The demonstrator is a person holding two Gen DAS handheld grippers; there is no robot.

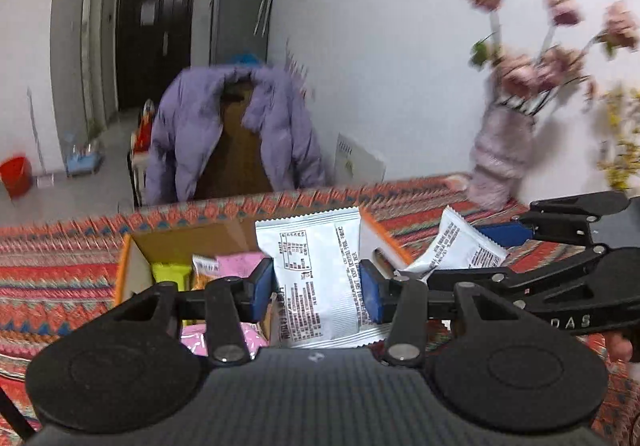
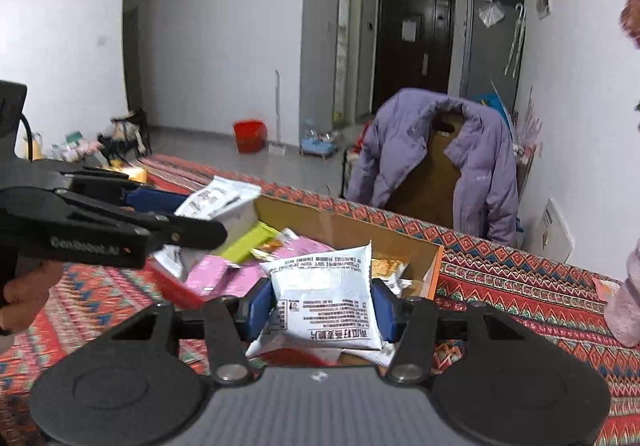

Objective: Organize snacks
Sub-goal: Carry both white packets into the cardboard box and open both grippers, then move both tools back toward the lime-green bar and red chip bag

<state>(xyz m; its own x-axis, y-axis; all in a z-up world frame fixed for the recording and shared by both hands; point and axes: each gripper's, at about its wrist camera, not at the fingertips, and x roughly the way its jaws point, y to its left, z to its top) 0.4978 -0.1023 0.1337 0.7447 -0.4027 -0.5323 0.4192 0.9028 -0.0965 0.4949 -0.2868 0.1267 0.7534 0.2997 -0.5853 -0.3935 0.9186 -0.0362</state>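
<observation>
Open cardboard box (image 2: pixel 352 224) on the patterned worktop (image 2: pixel 520 286), crowded with snack packets (image 2: pixel 240 274); little free room inside. Bare worktop lies right of the box up to the pink vase (image 1: pixel 500 161) by the wall. The two claws hang close together above the box, each obstructing the other's side.

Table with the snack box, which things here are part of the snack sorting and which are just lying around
Part of the job:
- left gripper, holding a white packet
- right gripper, holding a second white packet
- cardboard box
- pink packets and green pack inside it

Just lying about:
- purple jacket on a chair
- flower vase
- red bucket
</observation>
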